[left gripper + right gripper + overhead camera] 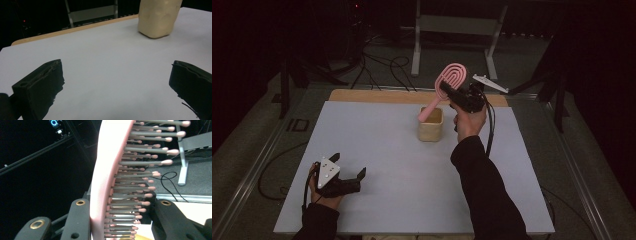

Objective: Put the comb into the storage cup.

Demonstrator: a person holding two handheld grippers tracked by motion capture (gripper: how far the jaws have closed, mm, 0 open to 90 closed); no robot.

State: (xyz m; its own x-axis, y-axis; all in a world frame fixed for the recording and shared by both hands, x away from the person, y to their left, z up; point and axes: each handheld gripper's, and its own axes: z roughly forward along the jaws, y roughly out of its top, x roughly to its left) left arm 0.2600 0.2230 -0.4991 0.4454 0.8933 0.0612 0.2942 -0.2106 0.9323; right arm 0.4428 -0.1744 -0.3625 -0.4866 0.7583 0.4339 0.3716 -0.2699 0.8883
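Observation:
A pink hairbrush [443, 87] is held up in the air, tilted, its handle end pointing down over a beige cup [430, 124] that stands on the white table mat [377, 165]. My right gripper [451, 95] is shut on the brush near its head. In the right gripper view the pink brush back [105, 177] and its grey bristles [140, 170] sit squeezed between the two black jaws. My left gripper [348, 169] rests open near the table's front left corner, nothing between its jaws. The beige cup [158, 17] appears far ahead in the left gripper view.
A wooden strip [377, 96] runs along the table's far edge. Beyond it on the dark floor lie cables [382, 67] and a grey metal stand [457, 30]. Metal rails [257, 165] flank the table on both sides.

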